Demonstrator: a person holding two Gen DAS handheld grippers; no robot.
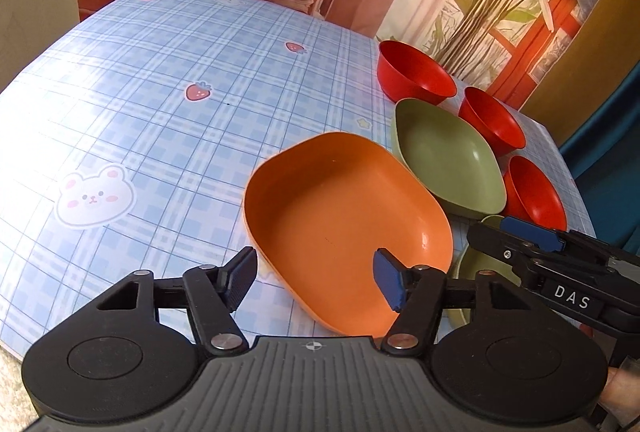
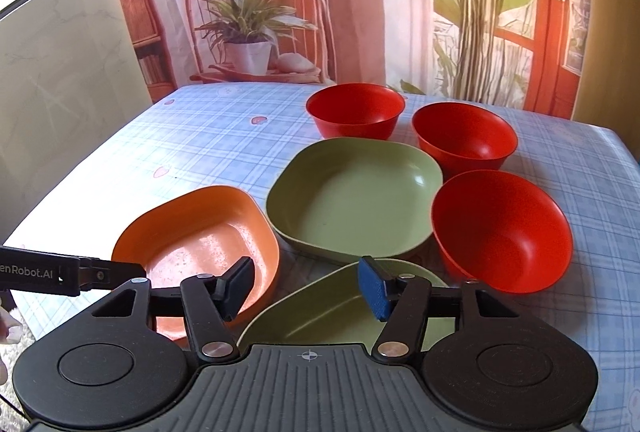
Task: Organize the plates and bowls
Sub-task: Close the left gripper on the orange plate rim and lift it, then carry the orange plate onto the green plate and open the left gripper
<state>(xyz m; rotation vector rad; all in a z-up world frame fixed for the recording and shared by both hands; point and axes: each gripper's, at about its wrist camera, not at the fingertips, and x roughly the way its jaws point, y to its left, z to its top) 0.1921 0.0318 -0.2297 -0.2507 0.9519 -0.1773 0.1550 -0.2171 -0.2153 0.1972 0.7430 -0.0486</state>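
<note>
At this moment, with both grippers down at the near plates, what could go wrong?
The left gripper straddles only the orange plate rim; a shallow pinch may slip or tip it. The right gripper sits at the near green plate, close to the nearest red bowl, which it may knock.

An orange plate (image 2: 196,232), deep and rounded-square, is seen upright at front left. A green plate (image 2: 354,198) of the same shape lies just beside it; a second green plate (image 2: 332,306) lies nearest. Three red bowls (image 2: 355,109) (image 2: 464,134) (image 2: 502,230), empty and upright, are ranged behind and right.
</note>
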